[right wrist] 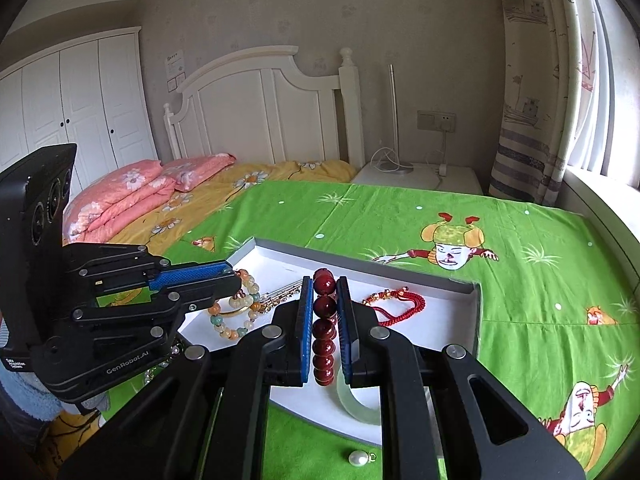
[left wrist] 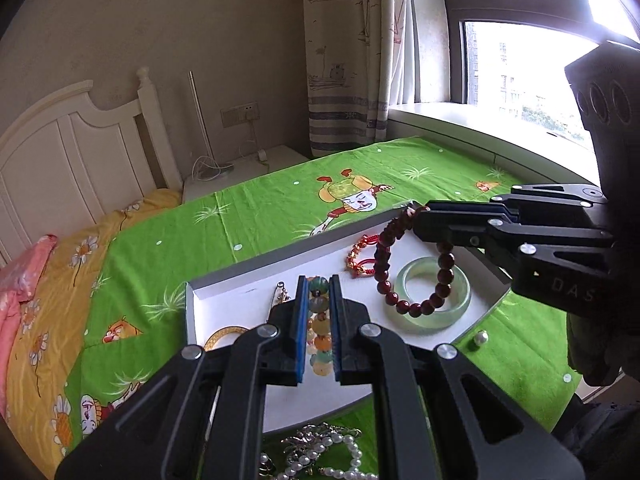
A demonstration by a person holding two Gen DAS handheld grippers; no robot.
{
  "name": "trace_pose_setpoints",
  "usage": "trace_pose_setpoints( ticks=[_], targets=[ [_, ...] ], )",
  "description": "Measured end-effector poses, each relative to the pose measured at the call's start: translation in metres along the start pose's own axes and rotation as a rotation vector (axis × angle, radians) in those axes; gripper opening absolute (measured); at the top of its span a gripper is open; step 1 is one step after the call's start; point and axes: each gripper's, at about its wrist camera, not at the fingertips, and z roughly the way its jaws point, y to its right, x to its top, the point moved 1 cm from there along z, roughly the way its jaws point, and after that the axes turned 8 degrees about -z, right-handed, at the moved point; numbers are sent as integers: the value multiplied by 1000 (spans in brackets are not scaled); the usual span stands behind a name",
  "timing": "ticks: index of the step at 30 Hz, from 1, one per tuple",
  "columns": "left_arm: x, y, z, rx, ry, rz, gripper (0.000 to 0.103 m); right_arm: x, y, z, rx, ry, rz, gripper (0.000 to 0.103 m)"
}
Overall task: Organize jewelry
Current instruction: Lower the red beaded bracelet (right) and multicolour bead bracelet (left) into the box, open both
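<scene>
In the left wrist view we see our left gripper (left wrist: 319, 328) clamped on a pastel multicoloured bead bracelet (left wrist: 319, 330) above the white tray (left wrist: 224, 304), while our right gripper (left wrist: 420, 220) holds a dark red bead bracelet (left wrist: 404, 268) dangling over the tray's jade bangle (left wrist: 434, 300), with a red cord bracelet (left wrist: 362, 260) toward the tray's far edge and pearl strands (left wrist: 320, 456) just off its near edge. In the right wrist view our right gripper (right wrist: 325, 328) pinches the dark red beads (right wrist: 324, 332) over the tray (right wrist: 476, 312), the jade bangle (right wrist: 354, 404) below them inside the tray, the left gripper (right wrist: 236, 280) closed on the pastel bracelet (right wrist: 236, 312) at the tray's left end, and a loose pearl pendant (right wrist: 358, 458) on the green sheet just outside the tray's near edge.
</scene>
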Motion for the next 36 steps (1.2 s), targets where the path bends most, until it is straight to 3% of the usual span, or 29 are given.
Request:
trace_pose_setpoints(
  ticks=[10, 14, 15, 16, 17, 18, 19, 23, 25, 31, 33, 36],
  targets=[
    [1, -17, 13, 66, 0, -70, 9, 15, 10, 72, 77, -106, 142, 14],
    [-4, -9, 32, 63, -55, -73, 10, 10, 26, 97, -44, -197, 149, 17],
    [-6, -8, 36, 49, -67, -80, 13, 8, 30, 98, -47, -209, 165, 17],
    [-8, -8, 39, 32, -80, -90, 23, 8, 33, 95, -43, -206, 173, 21],
    [-9, -8, 40, 27, -80, -98, 30, 7, 36, 89, -51, -191, 171, 39],
    [-11, -9, 39, 33, -71, -103, 44, 7, 37, 81, -65, -168, 168, 50],
    [-12, -11, 37, 37, -62, -110, 51, 8, 39, 73, -63, -141, 169, 54],
    [-15, -23, 24, 70, -38, -127, 55, 7, 36, 39, -41, -76, 148, 54],
    [-19, -32, 12, 107, -13, -137, 69, 2, 32, 25, -24, -54, 144, 54],
    [-39, -66, -30, 220, 67, -189, 91, -27, 7, -6, 4, -17, 95, 54],
    [-49, -80, -39, 264, 84, -213, 94, -37, -2, -14, 20, 0, 91, 54],
    [-66, -107, -43, 273, 75, -303, 94, -53, -15, -21, 66, 12, 72, 54]
  ],
)
